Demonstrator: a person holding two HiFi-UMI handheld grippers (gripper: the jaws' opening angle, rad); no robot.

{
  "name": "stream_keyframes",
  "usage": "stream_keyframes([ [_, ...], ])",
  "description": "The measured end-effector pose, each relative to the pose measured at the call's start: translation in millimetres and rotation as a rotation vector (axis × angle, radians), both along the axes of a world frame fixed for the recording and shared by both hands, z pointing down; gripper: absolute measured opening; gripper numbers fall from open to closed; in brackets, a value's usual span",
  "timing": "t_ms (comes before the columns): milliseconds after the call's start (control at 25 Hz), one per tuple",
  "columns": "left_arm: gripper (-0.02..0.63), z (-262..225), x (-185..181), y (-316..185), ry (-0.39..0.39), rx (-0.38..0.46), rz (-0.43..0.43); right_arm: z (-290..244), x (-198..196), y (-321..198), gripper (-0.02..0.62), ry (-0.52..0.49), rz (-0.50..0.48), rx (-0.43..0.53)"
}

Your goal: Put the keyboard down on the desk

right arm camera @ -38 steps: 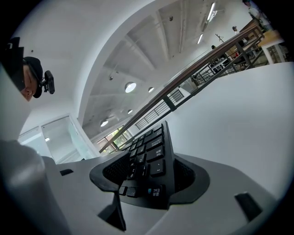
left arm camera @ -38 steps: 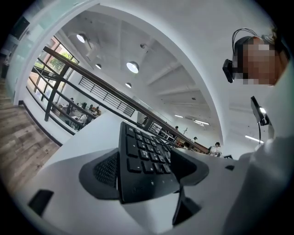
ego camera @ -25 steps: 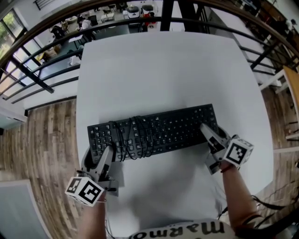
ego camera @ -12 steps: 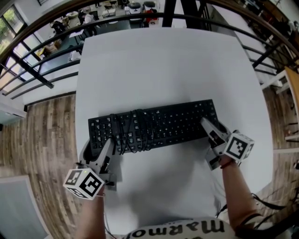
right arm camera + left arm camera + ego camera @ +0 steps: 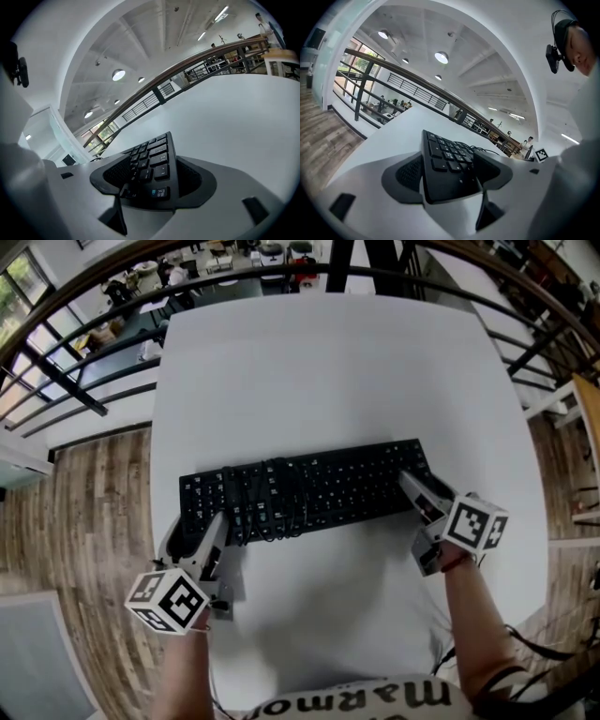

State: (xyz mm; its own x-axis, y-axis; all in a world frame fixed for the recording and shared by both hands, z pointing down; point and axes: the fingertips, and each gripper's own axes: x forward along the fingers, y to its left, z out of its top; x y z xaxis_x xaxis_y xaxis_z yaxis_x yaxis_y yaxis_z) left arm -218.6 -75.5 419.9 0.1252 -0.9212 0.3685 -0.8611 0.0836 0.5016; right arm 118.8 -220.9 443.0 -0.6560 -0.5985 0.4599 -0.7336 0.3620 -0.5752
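A black keyboard (image 5: 309, 491) lies crosswise on the white desk (image 5: 328, 381), with its cable (image 5: 267, 507) coiled loosely over the keys. My left gripper (image 5: 194, 538) is shut on its left end (image 5: 447, 164), which fills the space between the pads. At the other end my right gripper (image 5: 422, 514) has just been opening its jaws. That end of the keyboard (image 5: 152, 171) still sits between them, with a gap showing beside the key side. In both gripper views the keyboard looks tilted.
The desk's left edge (image 5: 157, 474) drops to a wooden floor (image 5: 84, 512). A dark railing (image 5: 94, 306) curves behind the desk's far edge, with a lower level beyond it. The person's arms reach in from the near edge.
The keyboard and both grippers have shifted slightly away from me across the desk. The right gripper's marker cube has tipped a little.
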Motion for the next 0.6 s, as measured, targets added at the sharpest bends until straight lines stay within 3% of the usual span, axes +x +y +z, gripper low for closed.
stream_keyframes([
  [600, 0.321, -2.0, 0.1, 3.8, 0.014, -0.027, 0.008, 3.4, 0.1, -1.0, 0.288, 0.037, -0.002, -0.052],
])
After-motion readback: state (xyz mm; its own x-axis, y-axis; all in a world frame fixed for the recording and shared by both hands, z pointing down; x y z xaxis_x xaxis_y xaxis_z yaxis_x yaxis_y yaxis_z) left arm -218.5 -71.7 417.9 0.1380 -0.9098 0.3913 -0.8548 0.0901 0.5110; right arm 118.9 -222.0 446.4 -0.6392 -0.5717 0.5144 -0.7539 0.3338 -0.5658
